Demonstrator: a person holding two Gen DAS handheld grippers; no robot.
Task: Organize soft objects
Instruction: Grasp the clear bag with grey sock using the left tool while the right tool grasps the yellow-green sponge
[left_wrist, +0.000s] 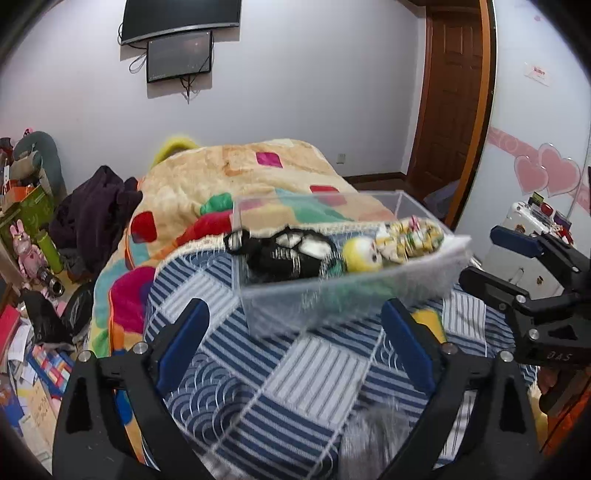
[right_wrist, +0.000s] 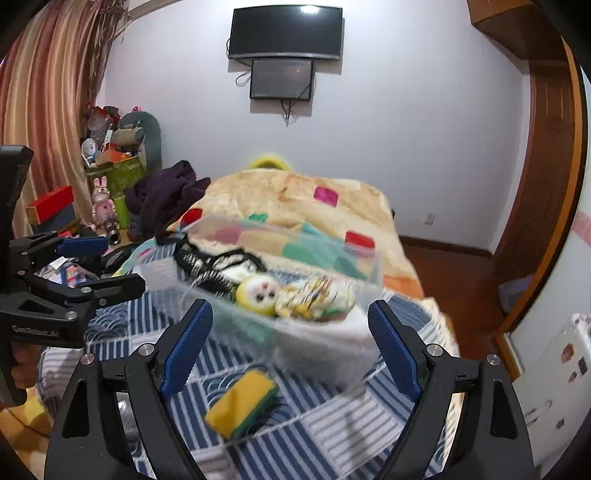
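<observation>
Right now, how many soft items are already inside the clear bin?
3 visible in the clear bin: a black-and-white item at its left end, a yellow round-faced toy in the middle, a yellow patterned item at right. Others may be hidden underneath.

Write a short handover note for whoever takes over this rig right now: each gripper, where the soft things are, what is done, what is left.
Left gripper: open, empty, facing the clear box.
Right gripper: open, empty, also facing the box.
Done: a black-and-white soft toy, a yellow-faced doll and a white cloth are in the box on the bed.
Left: a yellow-green sponge lies on the bed in front of the box; a grey furry thing lies near the left gripper.
</observation>
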